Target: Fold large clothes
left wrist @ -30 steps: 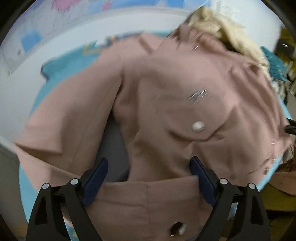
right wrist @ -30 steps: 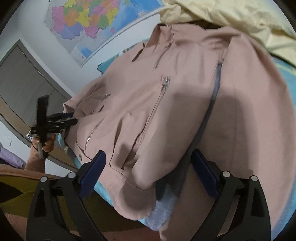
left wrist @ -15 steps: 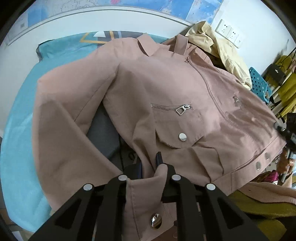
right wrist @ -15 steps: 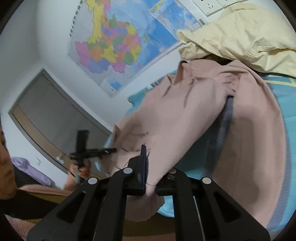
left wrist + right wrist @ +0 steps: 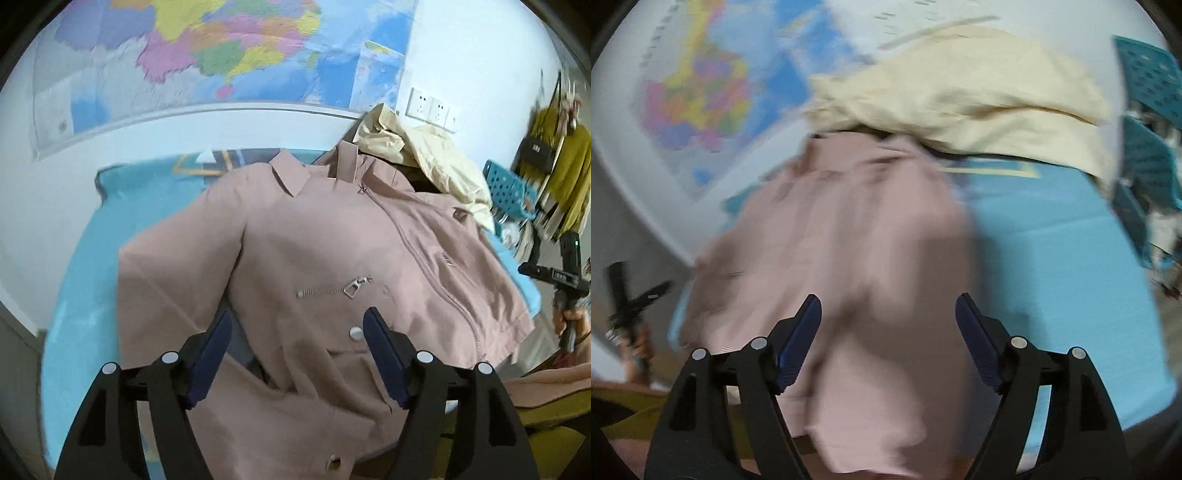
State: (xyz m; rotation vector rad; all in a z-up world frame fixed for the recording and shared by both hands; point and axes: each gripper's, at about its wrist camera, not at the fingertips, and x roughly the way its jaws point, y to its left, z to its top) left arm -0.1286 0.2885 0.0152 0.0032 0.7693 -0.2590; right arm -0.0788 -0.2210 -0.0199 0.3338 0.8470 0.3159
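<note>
A dusty-pink jacket with zips and snap buttons lies front up on a blue-covered surface. Its collar points at the far wall, and one sleeve runs down the left side. My left gripper hovers over the lower hem. Its jaws are opening and no cloth is pinched between the blue pads. The right wrist view is blurred. There my right gripper hangs above the pink jacket, its jaws opening with nothing gripped. Each gripper also shows in the other's view: the right gripper and the left gripper.
A cream garment is heaped at the jacket's collar end against the wall. A wall map hangs behind. A teal perforated basket and hanging clothes stand at the right. Bare blue cover lies right of the jacket.
Half a second ago both grippers were shut on folds of the jacket. Both have let go, opened wide and lifted away, and the right one swung sideways.
</note>
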